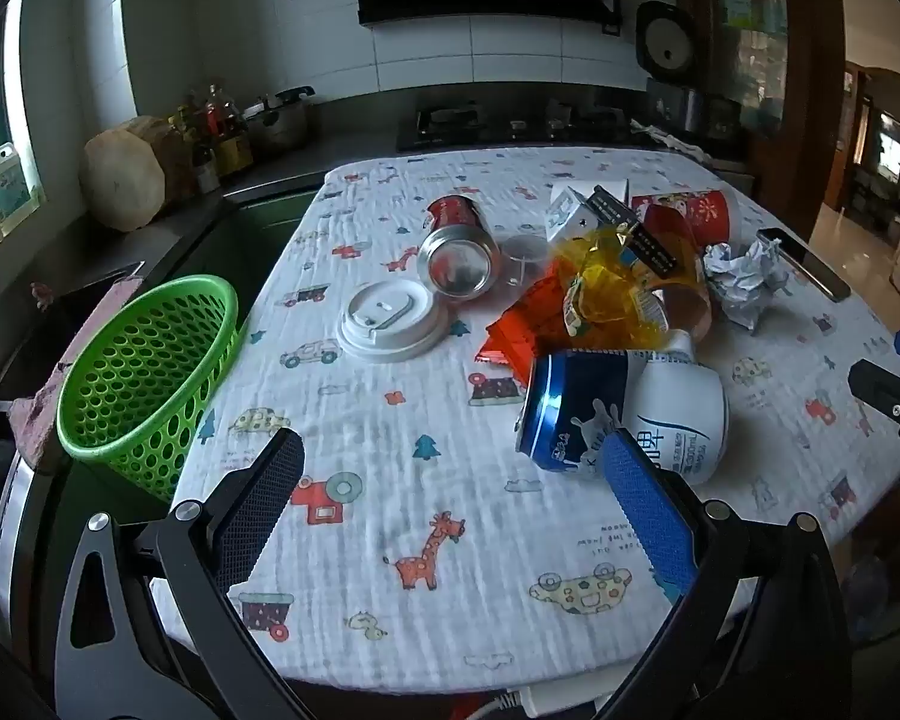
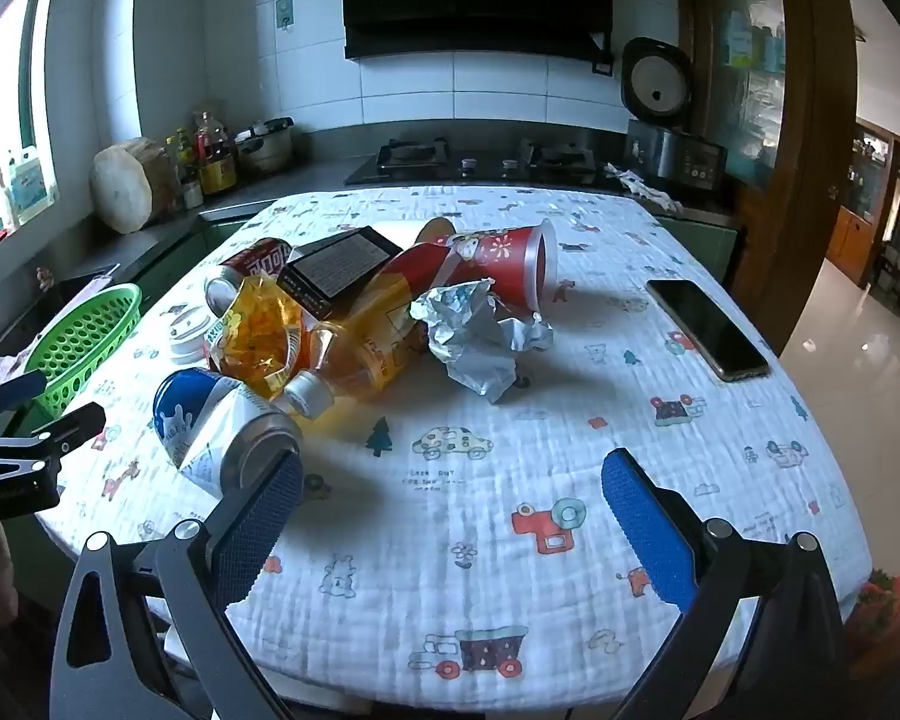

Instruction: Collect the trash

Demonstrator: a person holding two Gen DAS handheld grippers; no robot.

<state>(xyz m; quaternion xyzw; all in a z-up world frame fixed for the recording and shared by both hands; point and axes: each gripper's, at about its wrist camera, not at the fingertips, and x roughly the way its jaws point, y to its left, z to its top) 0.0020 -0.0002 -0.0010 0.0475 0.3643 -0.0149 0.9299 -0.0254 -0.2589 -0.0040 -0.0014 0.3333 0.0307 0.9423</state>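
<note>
Here both hand-held grippers, left (image 1: pixel 453 474) and right (image 2: pixel 450 495), hung spread and empty over the tabletop (image 2: pixel 510 570); the blue can (image 2: pixel 222 429) lay just beside the right one's left finger.

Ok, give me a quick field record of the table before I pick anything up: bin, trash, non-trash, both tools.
bin: green basket, upright at the table's left edge, no trash seen inside
nearest trash: blue can lying on its side
other trash: crumpled paper, white lid, red cup tipped over
non-trash: phone, apart from the pile
left tool: open, empty
right tool: open, empty
</note>
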